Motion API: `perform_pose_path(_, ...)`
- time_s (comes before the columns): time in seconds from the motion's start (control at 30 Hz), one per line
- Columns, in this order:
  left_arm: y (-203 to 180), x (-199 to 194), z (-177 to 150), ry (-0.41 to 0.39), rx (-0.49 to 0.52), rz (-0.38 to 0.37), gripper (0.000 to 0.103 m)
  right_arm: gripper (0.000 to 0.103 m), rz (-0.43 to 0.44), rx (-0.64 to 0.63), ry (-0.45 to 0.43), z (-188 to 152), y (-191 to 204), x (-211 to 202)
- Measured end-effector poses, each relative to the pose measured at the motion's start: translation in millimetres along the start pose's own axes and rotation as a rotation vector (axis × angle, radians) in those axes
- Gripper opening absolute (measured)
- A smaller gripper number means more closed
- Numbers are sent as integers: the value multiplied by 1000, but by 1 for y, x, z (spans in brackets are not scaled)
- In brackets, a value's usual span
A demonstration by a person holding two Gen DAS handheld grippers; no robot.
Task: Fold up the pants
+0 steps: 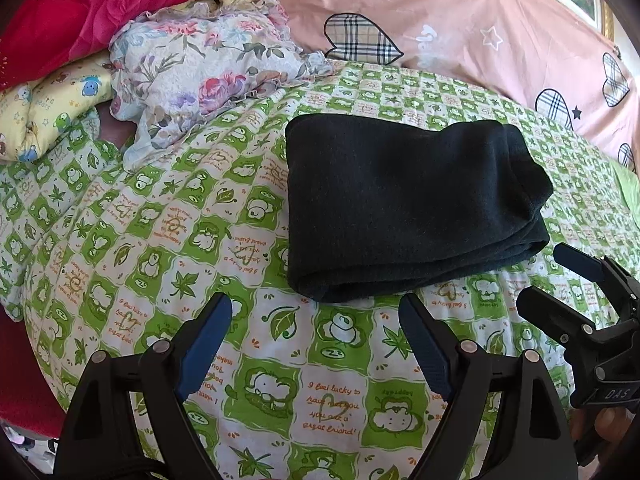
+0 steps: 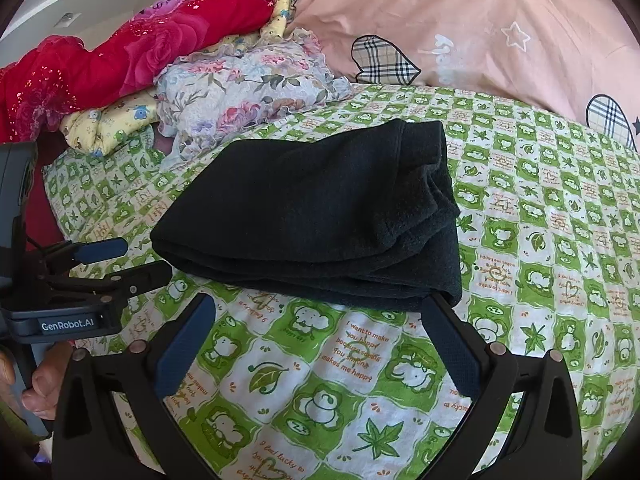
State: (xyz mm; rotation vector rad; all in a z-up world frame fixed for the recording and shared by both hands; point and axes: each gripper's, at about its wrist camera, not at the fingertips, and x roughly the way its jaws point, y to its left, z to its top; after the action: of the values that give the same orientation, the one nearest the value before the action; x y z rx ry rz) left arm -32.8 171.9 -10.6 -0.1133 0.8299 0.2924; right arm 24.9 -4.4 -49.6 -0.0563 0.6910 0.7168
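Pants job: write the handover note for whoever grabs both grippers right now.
Left gripper: jaws open, holding nothing, just short of the pants' near edge.
Right gripper: jaws open, holding nothing; its right fingertip is at the pants' near right corner, contact unclear.
Pants: black, folded into a compact stack of layers on the green sheet, in front of the pink pillow; floral cloth lies beyond on the left.
Done: folding looks complete.
Left: probably nothing except squaring the slightly uneven right end and backing away.
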Motion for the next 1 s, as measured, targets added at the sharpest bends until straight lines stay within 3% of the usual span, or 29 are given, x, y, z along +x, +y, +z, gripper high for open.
perform_pose_path(1.0, -4, -2, 6, -25, 19, 15, 86, 103, 27, -8, -42, 7, 2, 0)
